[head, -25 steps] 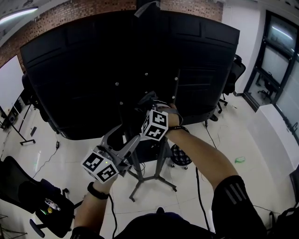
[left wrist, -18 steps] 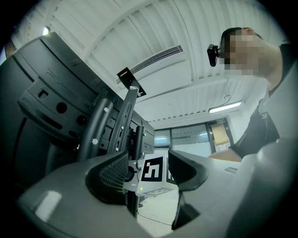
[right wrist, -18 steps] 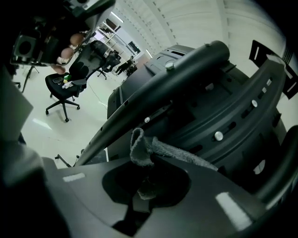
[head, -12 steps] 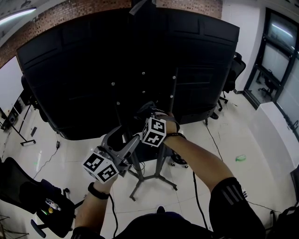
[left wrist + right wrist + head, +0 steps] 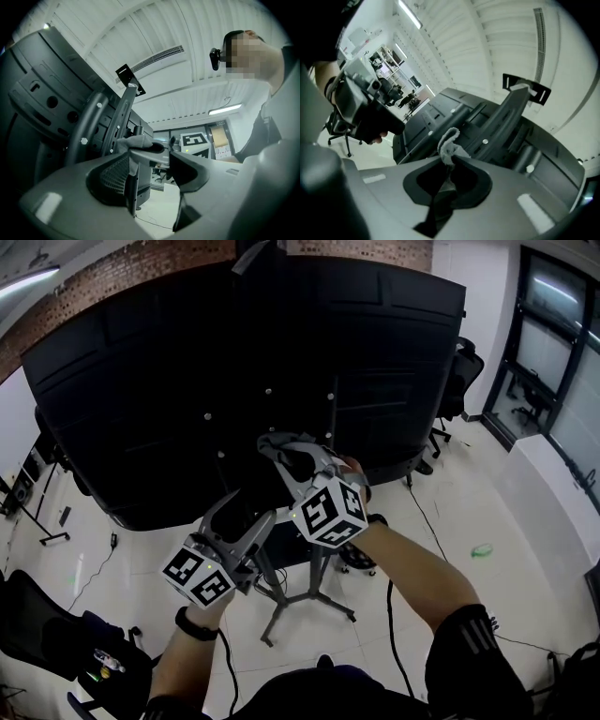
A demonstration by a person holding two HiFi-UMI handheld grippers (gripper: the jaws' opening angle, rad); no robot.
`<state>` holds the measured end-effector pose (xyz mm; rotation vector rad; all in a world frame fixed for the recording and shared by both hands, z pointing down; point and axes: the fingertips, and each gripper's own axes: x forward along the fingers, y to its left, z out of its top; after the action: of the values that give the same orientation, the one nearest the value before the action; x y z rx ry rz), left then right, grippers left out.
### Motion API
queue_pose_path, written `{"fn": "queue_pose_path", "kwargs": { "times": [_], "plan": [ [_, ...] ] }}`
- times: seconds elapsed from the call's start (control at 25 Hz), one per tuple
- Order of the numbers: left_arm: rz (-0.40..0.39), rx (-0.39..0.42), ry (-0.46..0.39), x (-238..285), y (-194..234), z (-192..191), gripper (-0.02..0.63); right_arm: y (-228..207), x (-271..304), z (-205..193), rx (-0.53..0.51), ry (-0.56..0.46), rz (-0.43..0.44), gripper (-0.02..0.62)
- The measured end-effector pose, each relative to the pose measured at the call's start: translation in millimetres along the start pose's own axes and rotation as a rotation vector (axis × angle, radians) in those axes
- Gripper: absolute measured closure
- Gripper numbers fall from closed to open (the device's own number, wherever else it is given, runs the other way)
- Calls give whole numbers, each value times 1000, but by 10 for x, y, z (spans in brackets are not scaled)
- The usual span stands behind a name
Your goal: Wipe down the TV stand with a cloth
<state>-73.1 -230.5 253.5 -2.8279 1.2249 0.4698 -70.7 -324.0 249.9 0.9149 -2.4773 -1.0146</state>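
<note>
Your right tool (image 5: pixel 448 165) is closed on the small grey cloth (image 5: pixel 449 143), near the black metal TV stand (image 5: pixel 506 117). Your left tool (image 5: pixel 161 159) sits open, gripping nothing.

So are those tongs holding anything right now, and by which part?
The right tongs pinch a grey cloth by a bunched fold poking past the tips. The left tongs are open, empty.

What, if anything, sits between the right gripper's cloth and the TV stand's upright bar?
Nothing visible. The cloth, pinched in the right gripper, faces the upright bar directly; the left gripper is off to the side.
</note>
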Motion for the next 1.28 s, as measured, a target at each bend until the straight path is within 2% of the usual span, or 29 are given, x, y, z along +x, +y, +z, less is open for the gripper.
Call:
{"fn": "queue_pose_path", "kwargs": {
  "times": [0.2, 0.4, 0.52, 0.64, 1.0, 1.28],
  "plan": [
    [-33, 15, -32, 183, -90, 134, 314, -660, -412, 215, -2, -75, -141, 569],
    [-67, 39, -43, 396, -179, 212, 314, -1264, -649, 83, 20, -82, -242, 569],
    [-74, 47, -45, 551, -197, 220, 314, -1476, -642, -200, 79, -62, -256, 569],
    [-82, 51, -40, 705, -219, 184, 314, -1518, -516, -434, 113, -57, -221, 569],
    [-63, 53, -5, 949, -180, -18, 314, -1725, -233, -848, 83, -27, -218, 569],
    [-72, 47, 3, 1168, -215, -151, 316, -2046, -471, -1178, 66, 16, -299, 569]
  ]
}}
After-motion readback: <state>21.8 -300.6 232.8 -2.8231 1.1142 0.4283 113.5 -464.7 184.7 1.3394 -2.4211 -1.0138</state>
